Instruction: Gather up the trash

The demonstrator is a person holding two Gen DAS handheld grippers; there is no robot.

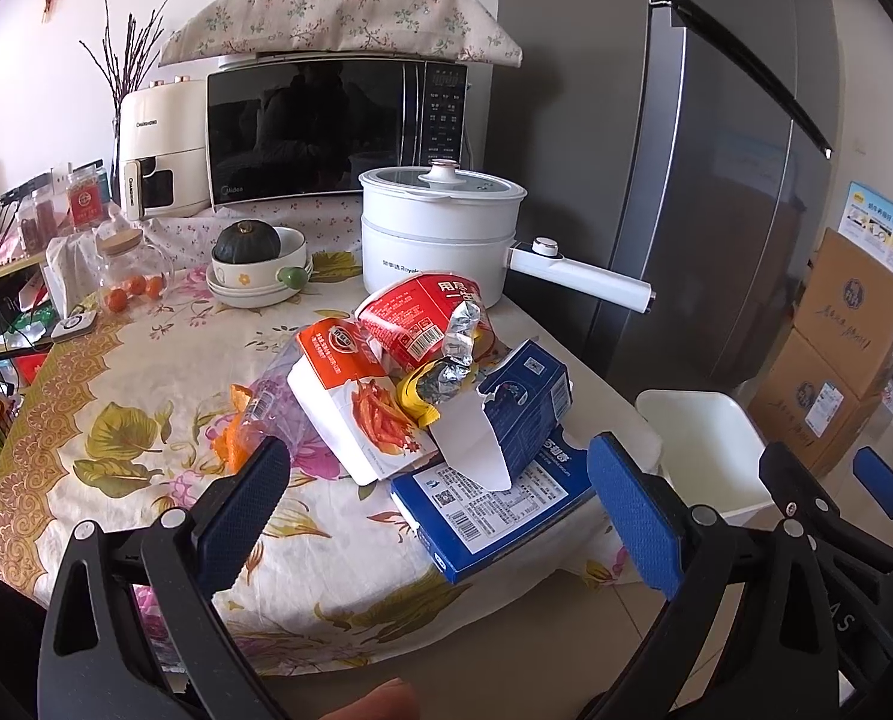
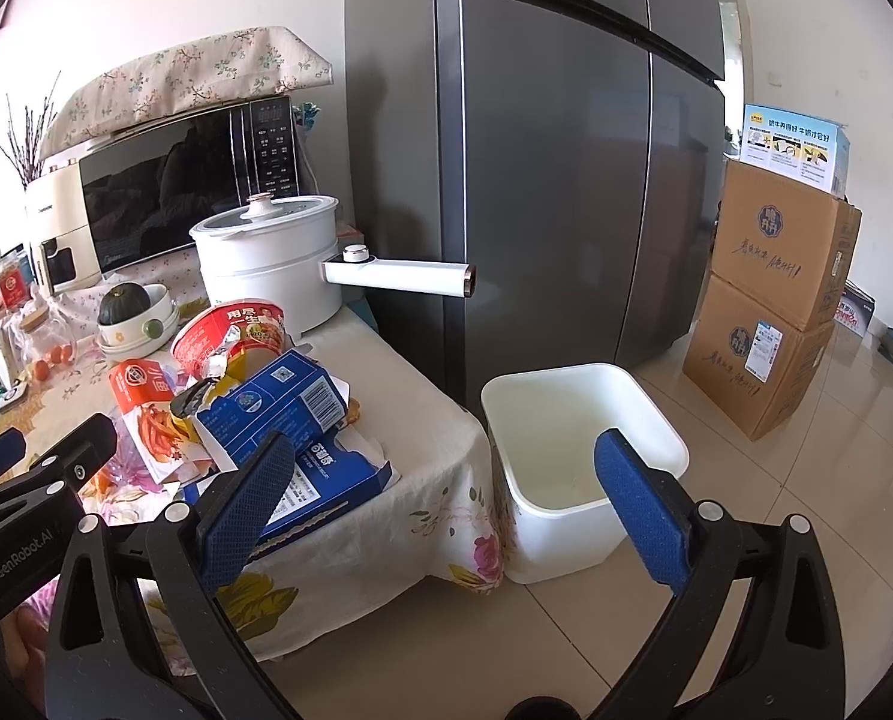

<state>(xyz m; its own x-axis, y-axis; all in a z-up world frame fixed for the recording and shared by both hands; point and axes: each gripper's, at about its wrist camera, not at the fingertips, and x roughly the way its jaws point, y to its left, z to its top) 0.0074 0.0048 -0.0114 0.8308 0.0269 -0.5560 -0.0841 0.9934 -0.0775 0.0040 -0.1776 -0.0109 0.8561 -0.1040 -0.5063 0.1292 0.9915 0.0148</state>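
Both my grippers, left (image 1: 440, 492) and right (image 2: 446, 498), hang open, empty, before trash (image 1: 422, 384) at the table (image 1: 146, 420) corner; next I grasp the blue box (image 1: 506, 510) for the bin (image 2: 578, 456).

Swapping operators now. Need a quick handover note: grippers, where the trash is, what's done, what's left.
Left gripper: open, empty, aimed at the trash pile.
Right gripper: open, empty, between table edge and bin.
Trash sits heaped at the table's near corner: flat blue box, torn blue carton, orange-and-white pouch, red noodle cup, foil wrapper, clear bag.
White bin stands on the floor beside the table and looks empty.
Done: nothing binned.
Left: move every piece into the bin.
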